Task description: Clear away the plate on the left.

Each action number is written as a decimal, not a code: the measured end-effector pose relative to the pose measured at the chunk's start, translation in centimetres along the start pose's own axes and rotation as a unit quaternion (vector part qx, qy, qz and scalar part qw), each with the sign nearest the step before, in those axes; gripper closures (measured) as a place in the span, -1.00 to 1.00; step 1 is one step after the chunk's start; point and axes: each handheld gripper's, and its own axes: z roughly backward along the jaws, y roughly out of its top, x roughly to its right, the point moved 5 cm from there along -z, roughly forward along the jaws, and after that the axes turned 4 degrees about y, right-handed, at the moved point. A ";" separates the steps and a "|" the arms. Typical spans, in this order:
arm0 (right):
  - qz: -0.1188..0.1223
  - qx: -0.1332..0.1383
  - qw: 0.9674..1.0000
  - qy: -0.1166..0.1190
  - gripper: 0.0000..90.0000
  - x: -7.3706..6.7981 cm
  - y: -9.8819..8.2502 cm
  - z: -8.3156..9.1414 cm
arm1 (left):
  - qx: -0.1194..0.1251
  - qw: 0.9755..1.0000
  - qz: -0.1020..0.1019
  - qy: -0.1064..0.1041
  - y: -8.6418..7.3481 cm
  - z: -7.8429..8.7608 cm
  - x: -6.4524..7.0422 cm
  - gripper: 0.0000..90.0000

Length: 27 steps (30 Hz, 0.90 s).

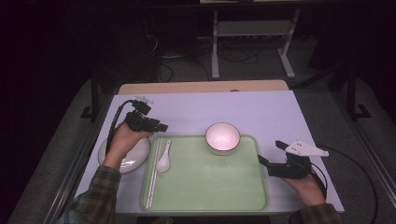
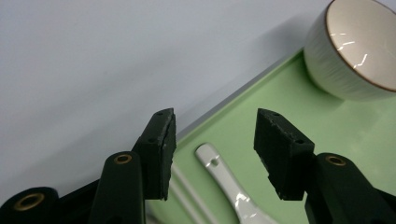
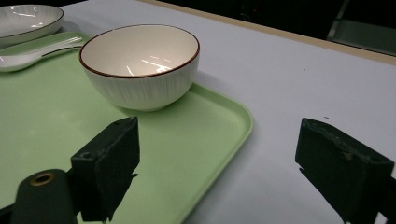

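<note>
A green tray lies on the pale table. At the tray's far edge stands a white bowl with a brown rim. A white spoon and a pair of white chopsticks rest along the tray's left side. My left gripper hovers open above the spoon's handle end, nothing between its jaws. My right gripper is open over the tray's right edge, with nothing in it.
A white plate sits left of the tray, partly under the person's left hand. The table's far wooden edge borders a dark floor with a metal frame and cables.
</note>
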 end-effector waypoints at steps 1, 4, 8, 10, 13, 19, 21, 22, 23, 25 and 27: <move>0.000 0.000 1.000 0.000 -0.71 0.0 0.0 0.0 | 0.000 1.000 0.005 0.003 -0.3 0.2 -0.4 0.07; 0.000 -0.001 1.000 0.000 -0.71 0.0 0.0 0.0 | 0.001 1.000 0.018 0.013 -1.3 0.9 -1.5 0.07; -0.001 -0.001 1.000 0.000 -0.71 0.0 0.0 0.0 | 0.002 0.999 0.033 0.026 -2.5 2.0 -3.2 0.08; -0.001 -0.002 1.000 0.000 -0.71 0.0 0.0 0.0 | 0.005 0.998 0.045 0.033 -3.1 2.7 -4.0 0.08; -0.001 -0.002 1.000 0.000 -0.71 0.0 0.0 -0.1 | 0.008 0.997 0.056 0.050 -3.9 3.7 -5.2 0.09; 0.000 -0.003 1.000 0.000 -0.71 0.0 -0.1 -0.1 | -0.003 0.994 0.076 0.079 -5.7 5.0 -7.5 0.09; -0.001 -0.003 1.000 0.000 -0.71 0.0 -0.1 -0.1 | -0.004 0.992 0.088 0.089 -6.3 5.3 -8.4 0.10; -0.001 -0.004 1.000 0.000 -0.71 0.0 -0.1 -0.1 | -0.004 0.992 0.092 0.091 -6.6 5.4 -8.7 0.10; 0.001 -0.004 1.000 0.000 -0.71 0.0 -0.1 -0.2 | -0.006 0.991 0.096 0.095 -6.9 5.6 -9.1 0.10; 0.001 -0.005 1.000 0.000 -0.71 0.0 -0.1 -0.2 | -0.011 0.989 0.102 0.103 -7.5 5.7 -9.7 0.11; 0.001 -0.005 1.000 0.000 -0.71 0.0 -0.1 -0.2 | -0.015 0.988 0.108 0.109 -8.0 5.9 -10.4 0.12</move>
